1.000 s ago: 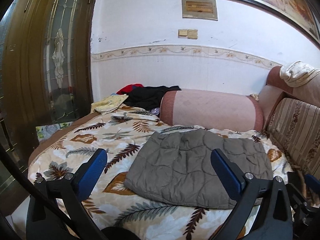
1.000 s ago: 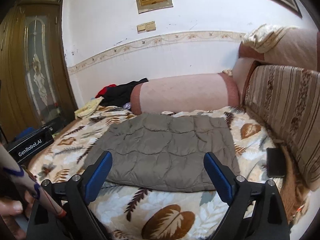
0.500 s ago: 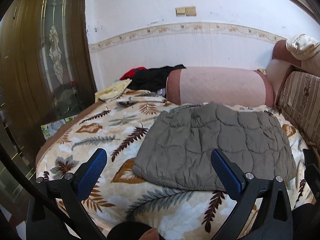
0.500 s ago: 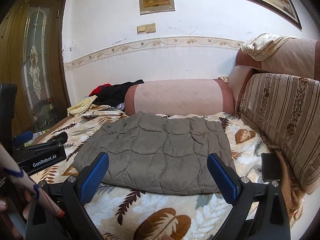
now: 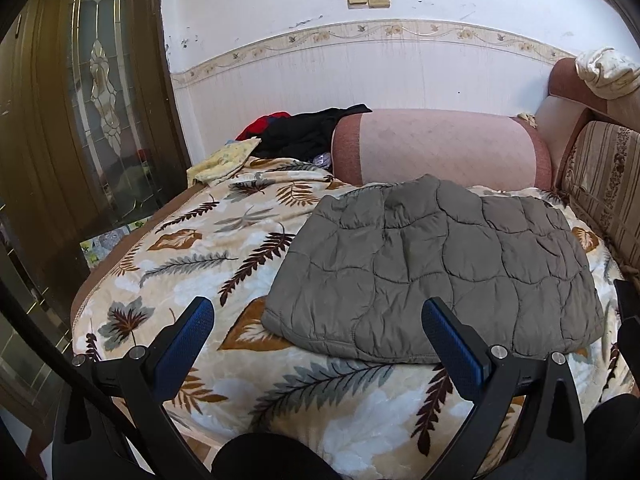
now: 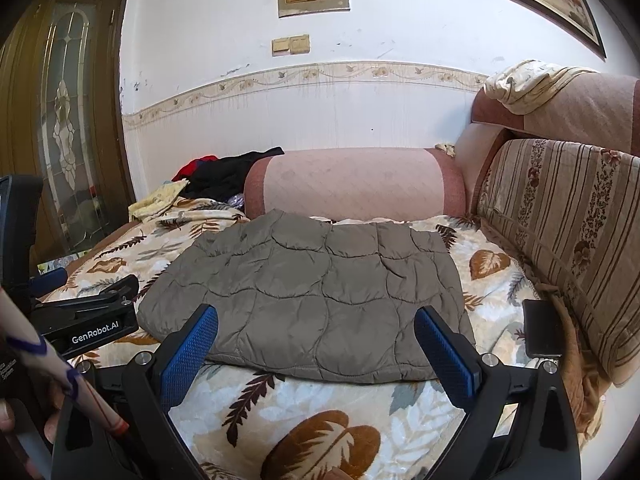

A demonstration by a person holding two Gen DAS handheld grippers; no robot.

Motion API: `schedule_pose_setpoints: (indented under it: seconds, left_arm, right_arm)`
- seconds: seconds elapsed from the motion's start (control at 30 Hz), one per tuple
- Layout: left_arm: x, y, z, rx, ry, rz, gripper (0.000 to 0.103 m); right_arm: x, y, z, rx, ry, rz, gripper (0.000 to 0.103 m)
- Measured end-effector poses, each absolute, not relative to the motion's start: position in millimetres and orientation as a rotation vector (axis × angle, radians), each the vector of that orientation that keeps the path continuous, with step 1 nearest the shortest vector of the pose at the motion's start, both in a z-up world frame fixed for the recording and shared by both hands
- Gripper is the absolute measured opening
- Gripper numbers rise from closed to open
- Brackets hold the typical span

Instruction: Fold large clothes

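Folded grey quilted jacket is lying mid-frame on the leaf-print bedspread. Only the right wrist view is showing the left gripper, lower left. Both grippers, right gripper included, are hovering spread wide, empty.

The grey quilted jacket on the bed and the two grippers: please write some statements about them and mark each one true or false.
1. The grey quilted jacket lies folded flat on the leaf-print blanket. True.
2. The left gripper is shut on the jacket's edge. False: its jaws stand wide open and hold nothing.
3. The right gripper is open, with the jacket lying beyond its fingertips. True.
4. The pink bolster lies on top of the jacket. False: it lies behind the jacket, along the wall.
5. A black garment lies in the far corner beside the bolster. True.
6. The striped cushion is to the left of the jacket. False: it is on the right.
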State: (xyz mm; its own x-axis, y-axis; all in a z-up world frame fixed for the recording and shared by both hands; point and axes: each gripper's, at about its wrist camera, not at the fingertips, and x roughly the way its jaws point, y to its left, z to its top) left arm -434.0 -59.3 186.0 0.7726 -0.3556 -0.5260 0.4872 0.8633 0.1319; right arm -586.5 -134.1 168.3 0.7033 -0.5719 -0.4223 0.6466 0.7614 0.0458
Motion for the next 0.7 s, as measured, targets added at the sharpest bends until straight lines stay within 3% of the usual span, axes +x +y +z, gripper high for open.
schedule_pose_setpoints:
  seconds: [0.7]
  left_arm:
    - [-436.2,-61.0,183.0,0.284,0.51,-0.479,0.103]
  right_arm:
    - [-583.9,-133.3,162.7,0.185,0.421,-0.678,0.101]
